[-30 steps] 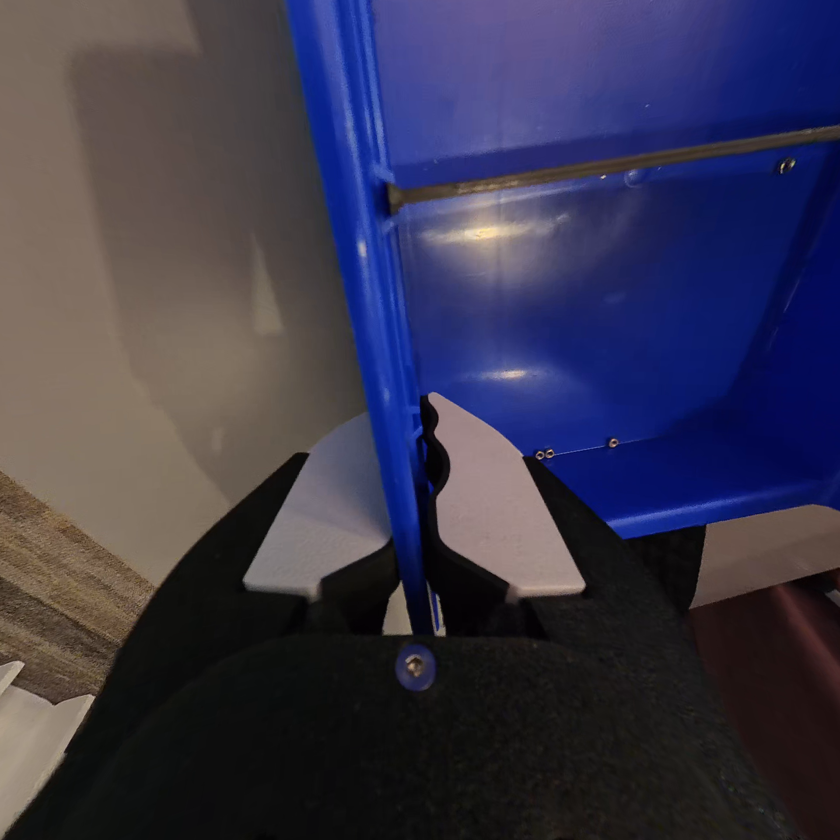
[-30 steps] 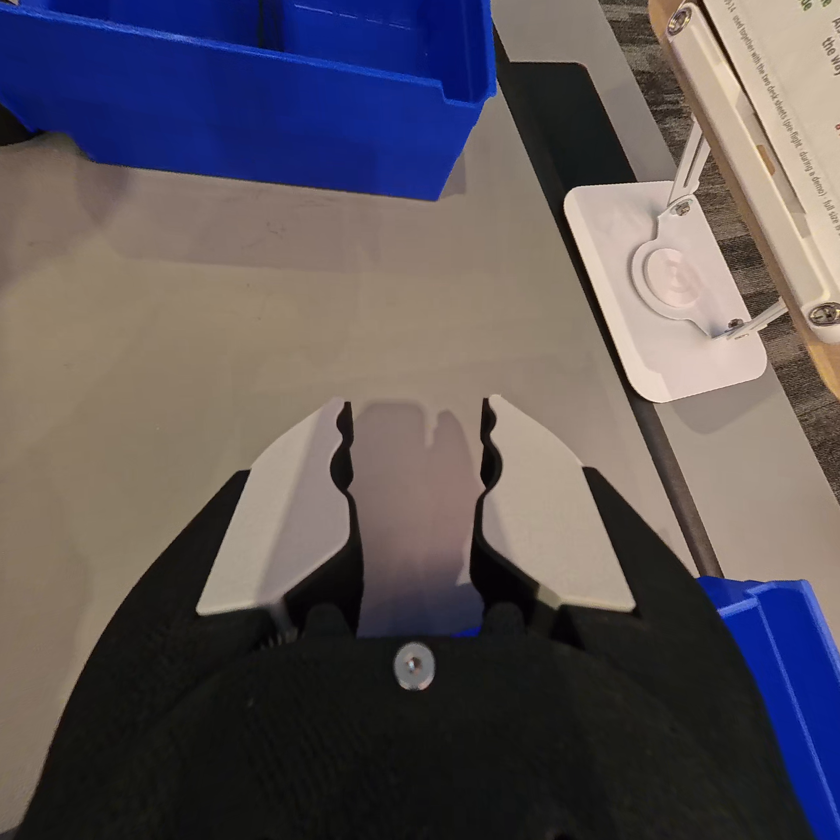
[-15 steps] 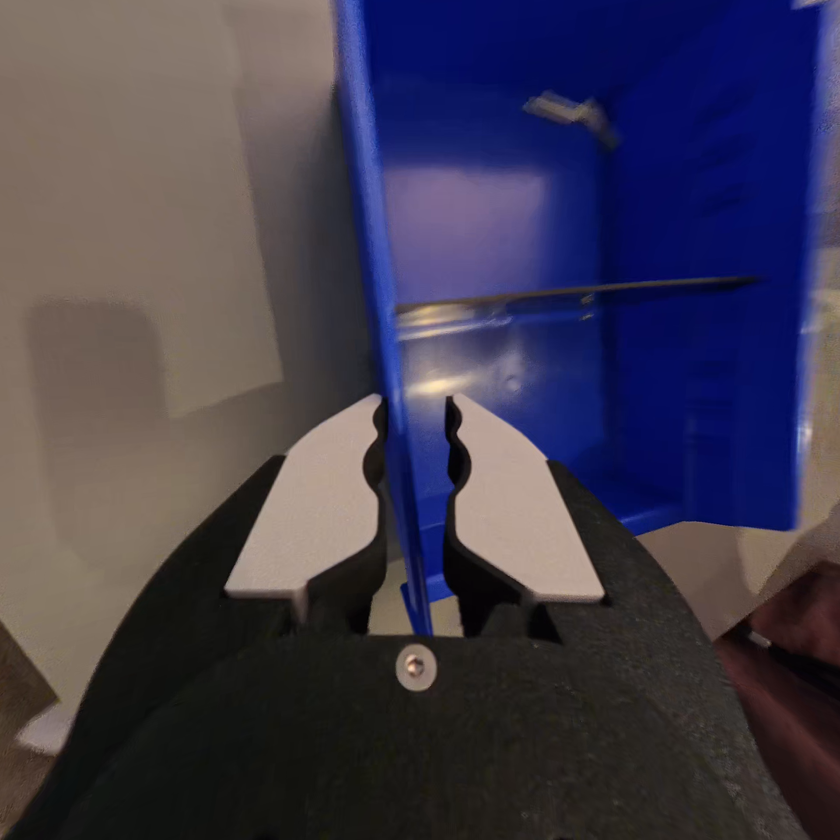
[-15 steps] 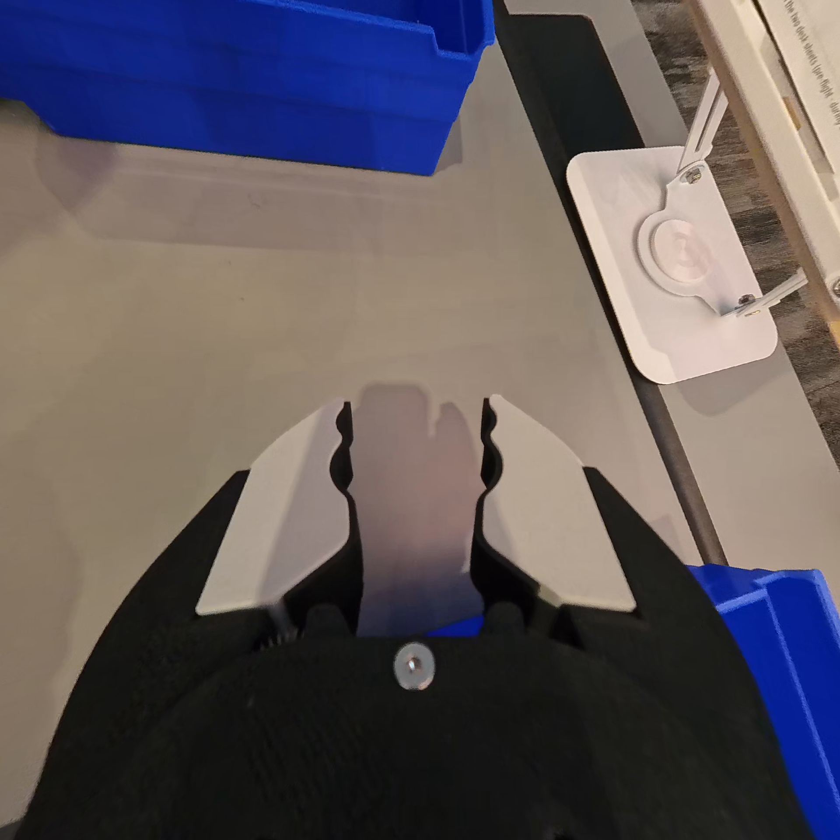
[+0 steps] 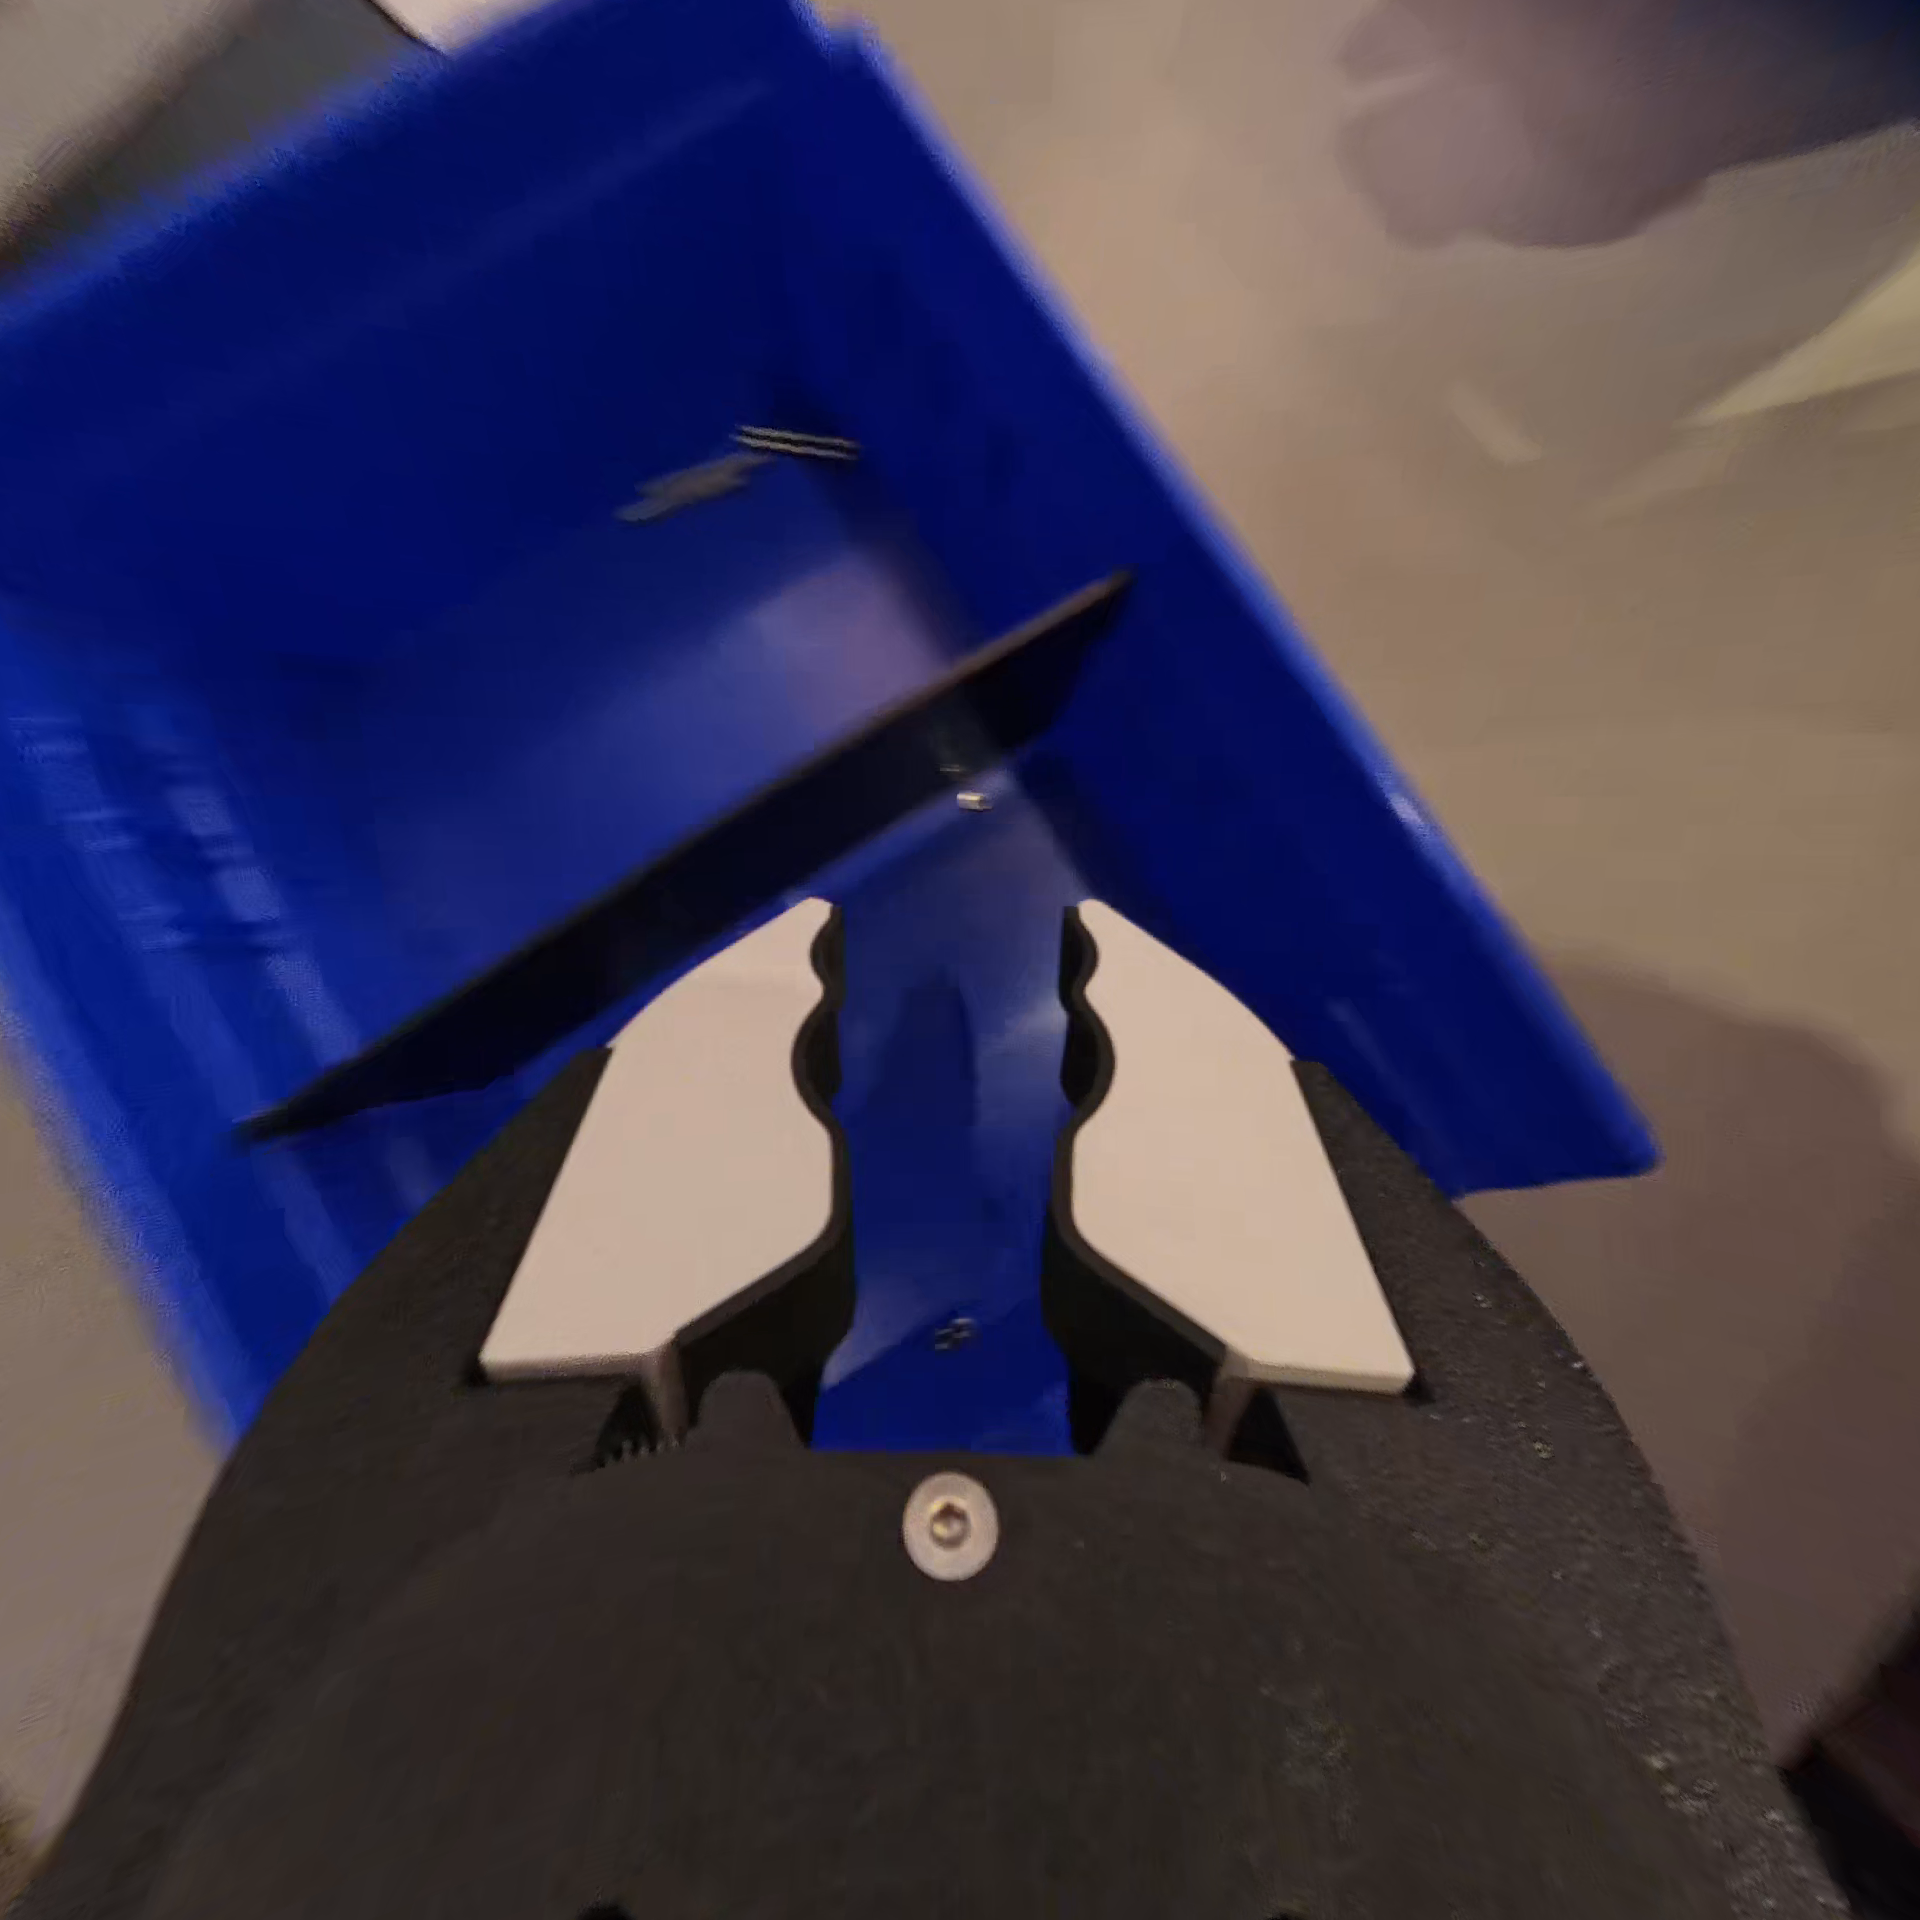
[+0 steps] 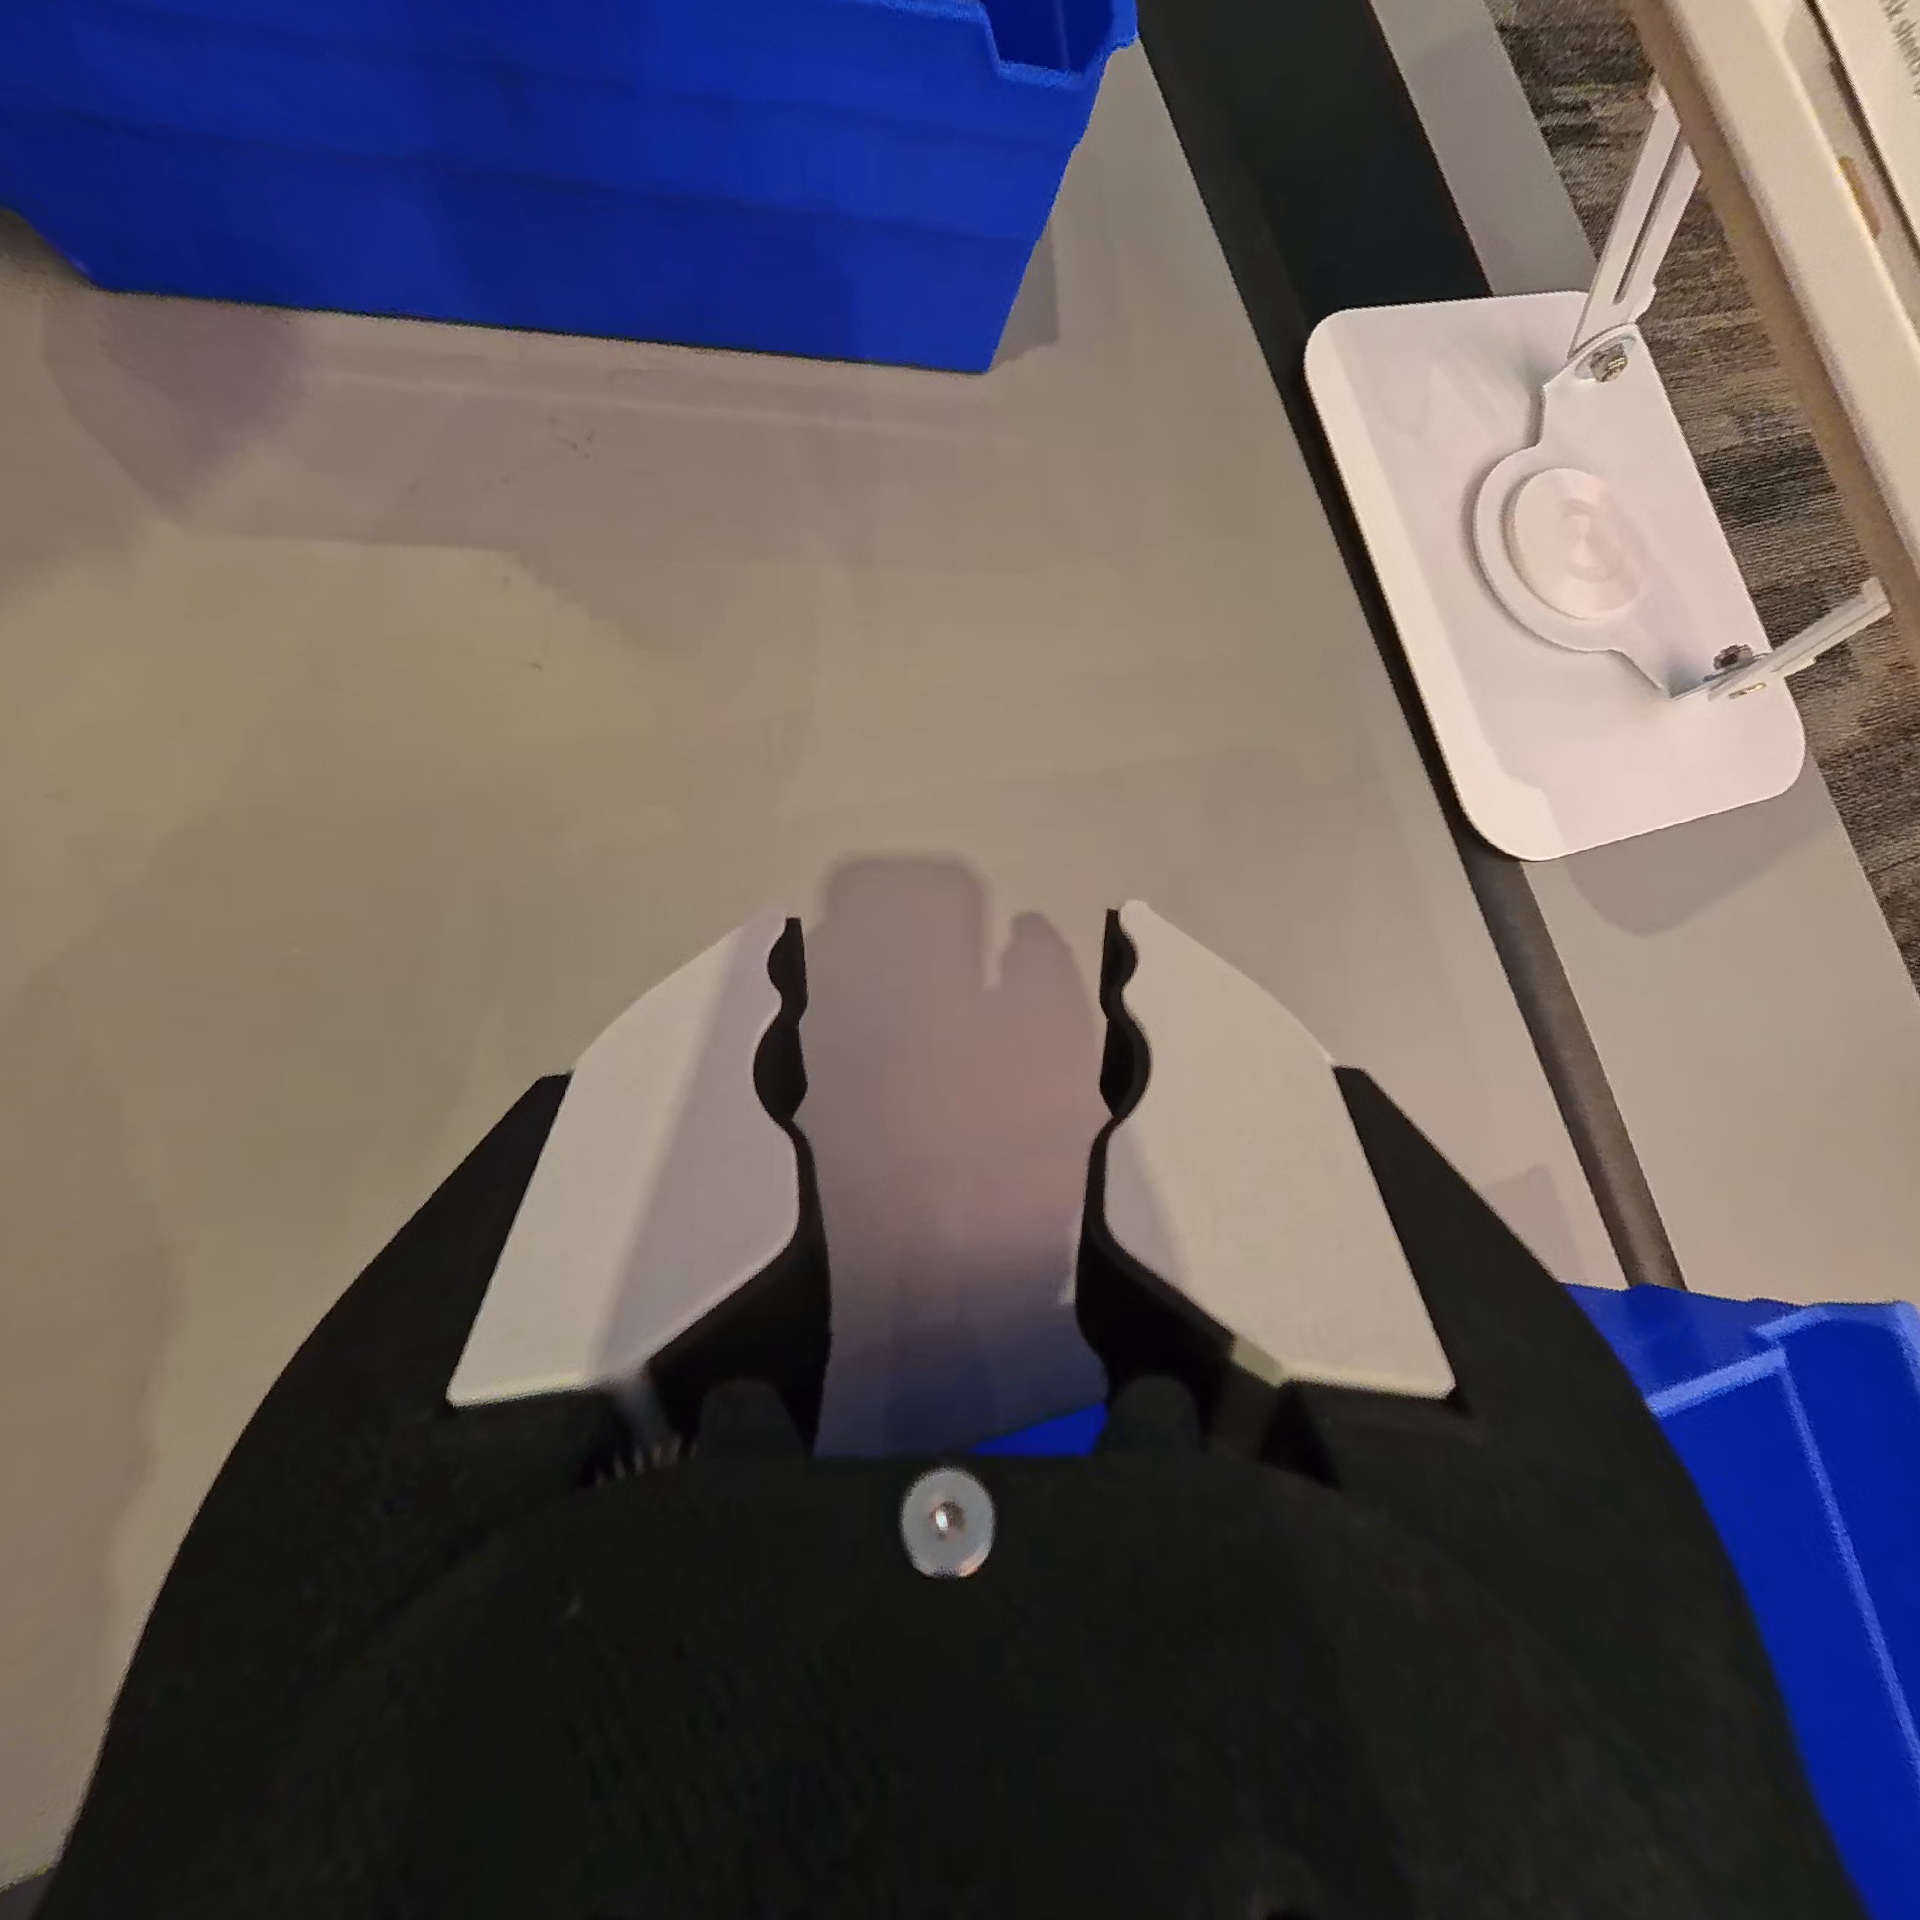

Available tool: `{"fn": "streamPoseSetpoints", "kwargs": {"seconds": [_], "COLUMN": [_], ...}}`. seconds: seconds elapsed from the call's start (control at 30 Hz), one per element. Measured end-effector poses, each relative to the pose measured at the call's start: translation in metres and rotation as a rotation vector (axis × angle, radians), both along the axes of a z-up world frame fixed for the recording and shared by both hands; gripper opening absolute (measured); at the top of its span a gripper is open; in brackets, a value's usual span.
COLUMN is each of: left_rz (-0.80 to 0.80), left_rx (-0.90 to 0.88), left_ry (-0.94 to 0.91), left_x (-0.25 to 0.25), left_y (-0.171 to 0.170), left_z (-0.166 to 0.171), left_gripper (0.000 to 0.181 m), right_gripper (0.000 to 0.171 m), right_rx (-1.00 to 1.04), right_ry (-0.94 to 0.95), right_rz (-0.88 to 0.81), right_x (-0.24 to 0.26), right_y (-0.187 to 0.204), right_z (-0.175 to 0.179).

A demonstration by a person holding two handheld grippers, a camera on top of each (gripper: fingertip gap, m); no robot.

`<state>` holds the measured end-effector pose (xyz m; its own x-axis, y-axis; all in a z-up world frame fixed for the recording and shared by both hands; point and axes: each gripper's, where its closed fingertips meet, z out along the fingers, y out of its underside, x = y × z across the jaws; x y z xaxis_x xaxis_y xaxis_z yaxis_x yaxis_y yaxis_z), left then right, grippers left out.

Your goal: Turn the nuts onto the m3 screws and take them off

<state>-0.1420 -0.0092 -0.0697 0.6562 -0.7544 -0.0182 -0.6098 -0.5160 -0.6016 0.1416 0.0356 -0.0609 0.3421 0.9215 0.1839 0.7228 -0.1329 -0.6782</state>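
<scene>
In the left wrist view a blue bin (image 5: 1195, 623) lies at a slant under my left gripper (image 5: 948, 914), blurred by motion. A black divider (image 5: 727, 852) crosses the bin. One small metal nut (image 5: 974, 800) lies on the bin floor just past my fingertips. More small nuts (image 5: 954, 1333) lie between my fingers, nearer the gripper's base. Blurred thin metal pieces (image 5: 795, 444) lie in the far compartment. The left gripper is open and empty. My right gripper (image 6: 954, 920) is open and empty above the bare grey table (image 6: 416, 727).
A large blue bin (image 6: 520, 177) stands at the table's far side. The corner of another blue bin (image 6: 1766, 1455) is at the lower right. A white stand base (image 6: 1455, 675) sits past a black strip (image 6: 1299, 156) on the right. About 30 centimetres separates my left fingertips from my right.
My left gripper let go of the bin's side wall, opened wide and swung over the bin's inside. The right gripper stayed open and drifted slightly over the table.
</scene>
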Motion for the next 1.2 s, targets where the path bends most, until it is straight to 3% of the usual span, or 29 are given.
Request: {"fn": "streamPoseSetpoints", "kwargs": {"seconds": [0.13, 0.33, 0.5, 0.93, 1.2], "left_rz": [-0.167, -0.425, -0.523, -0.491, -0.403], "left_rx": [-0.05, -0.087, -0.071, 0.074, -0.048], "left_ry": [0.027, -0.021, 0.063, 0.258, 0.197], "left_x": [0.021, 0.04, 0.04, 0.031, 0.039], "left_y": [-0.009, -0.008, -0.002, 0.005, 0.002], "left_z": [-0.031, -0.048, -0.063, -0.08, -0.084], "left_gripper": [0.032, 0.03, 0.03, 0.039, 0.038], "right_gripper": [0.056, 0.056, 0.056, 0.056, 0.056], "right_rx": [-0.009, -0.009, -0.02, -0.036, -0.034], "right_ry": [0.002, 0.004, -0.006, -0.001, 0.0], "right_rz": [-0.004, -0.004, -0.005, -0.001, 0.002], "right_x": [0.002, 0.002, 0.003, 0.003, 0.002], "right_y": [0.001, 0.0, 0.001, 0.001, -0.001], "right_z": [-0.002, -0.001, -0.005, -0.007, -0.005]}}
